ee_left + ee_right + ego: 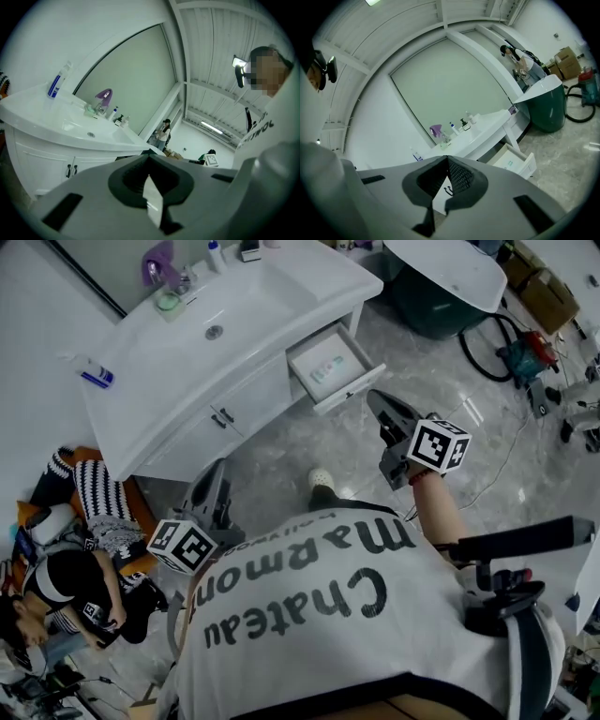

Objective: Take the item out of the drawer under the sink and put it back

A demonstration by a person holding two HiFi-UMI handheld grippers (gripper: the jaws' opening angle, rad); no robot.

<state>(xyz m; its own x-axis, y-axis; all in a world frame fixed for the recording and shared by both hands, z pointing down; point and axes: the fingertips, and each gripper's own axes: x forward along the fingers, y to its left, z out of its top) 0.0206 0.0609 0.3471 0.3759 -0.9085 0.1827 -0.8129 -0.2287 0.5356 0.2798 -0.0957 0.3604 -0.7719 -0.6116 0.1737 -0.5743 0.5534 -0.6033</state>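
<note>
Can't read tiny print on item in drawer. Can't see hand on left claw, hidden by shirt.

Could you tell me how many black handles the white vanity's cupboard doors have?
2: one small black handle and another beside it, where the white cupboard doors meet; others may be hidden.

Layout as I view it from the head camera.

- Vanity: ahead of me, against the wall.
- Basin: set in its top.
- Tap and bottles: along the back edge.
- Tube: on the left end.
- Drawer: pulled out at the vanity's right end, an item lying in it.
- Tub: right of the vanity.
- Left gripper: before the cabinet doors.
- Right gripper: just before the drawer, apart from it.
- Person: on the floor, to my left.
</note>
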